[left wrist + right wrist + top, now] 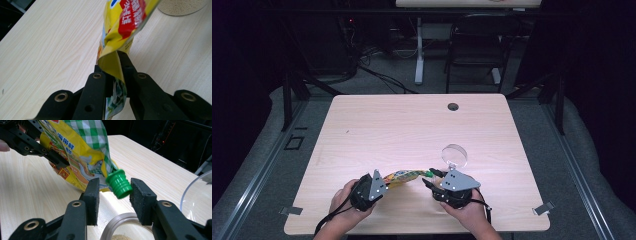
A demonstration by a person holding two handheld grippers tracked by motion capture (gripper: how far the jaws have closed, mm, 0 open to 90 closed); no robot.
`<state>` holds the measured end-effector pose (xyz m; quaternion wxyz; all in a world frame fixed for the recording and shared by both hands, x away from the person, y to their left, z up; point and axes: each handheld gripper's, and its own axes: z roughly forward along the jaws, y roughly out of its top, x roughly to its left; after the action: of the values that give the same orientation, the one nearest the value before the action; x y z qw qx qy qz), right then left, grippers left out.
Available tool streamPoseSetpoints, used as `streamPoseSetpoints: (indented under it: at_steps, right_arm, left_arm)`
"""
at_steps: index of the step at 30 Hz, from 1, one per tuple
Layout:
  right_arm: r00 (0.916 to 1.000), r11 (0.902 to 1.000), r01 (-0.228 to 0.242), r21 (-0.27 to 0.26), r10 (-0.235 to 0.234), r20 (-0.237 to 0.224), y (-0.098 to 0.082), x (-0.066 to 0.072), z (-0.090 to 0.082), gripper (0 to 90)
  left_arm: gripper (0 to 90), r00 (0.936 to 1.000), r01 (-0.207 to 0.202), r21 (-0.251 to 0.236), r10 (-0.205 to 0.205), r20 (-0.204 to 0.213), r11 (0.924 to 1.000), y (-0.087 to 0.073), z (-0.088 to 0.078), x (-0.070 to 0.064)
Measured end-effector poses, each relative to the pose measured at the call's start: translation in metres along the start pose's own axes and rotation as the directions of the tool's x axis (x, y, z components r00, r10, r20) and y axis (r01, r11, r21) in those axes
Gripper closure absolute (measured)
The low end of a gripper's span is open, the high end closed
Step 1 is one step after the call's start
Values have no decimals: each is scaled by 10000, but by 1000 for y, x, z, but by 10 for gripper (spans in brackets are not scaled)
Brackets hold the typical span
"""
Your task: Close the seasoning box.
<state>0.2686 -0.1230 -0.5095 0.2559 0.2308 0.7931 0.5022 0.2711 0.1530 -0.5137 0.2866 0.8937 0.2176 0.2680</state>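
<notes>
High view: a yellow pouch (pixel 403 176) spans between the left hand-held gripper (pixel 379 184) and the right hand-held gripper (pixel 430 179), held above the near part of the counter (pixel 412 125). A clear bowl (pixel 454 155) stands just beyond the right hand-held gripper.

Left gripper view: the left hand-held gripper (pixel 113 75) is clenched on the pouch's (pixel 120 27) folded bottom end, which passes between its 2 jaws.

Right gripper view: the right hand-held gripper (pixel 113 192) is released; the pouch's green cap (pixel 119 183) sits in the gap, touching neither pad.
</notes>
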Motion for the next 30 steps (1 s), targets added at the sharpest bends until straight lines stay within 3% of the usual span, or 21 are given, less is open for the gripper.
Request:
streamPoseSetpoints:
  at_steps: [17,20,30]
  right_arm:
    - [9996,9997,-178,-194,182,224,-2,-4,-6,597]
    - [9994,9993,-245,-276,251,239,-2,-4,-7,597]
    - [9991,9994,-306,-182,311,291,-4,-5,-9,597]
  left_arm:
    - [849,9921,1146,-361,-1125,562,9928,-11,1,12]
    - [847,9887,1380,-492,-1347,653,9892,-14,1,15]
    - [836,9691,2321,-774,-2237,1041,9696,-24,2,22]
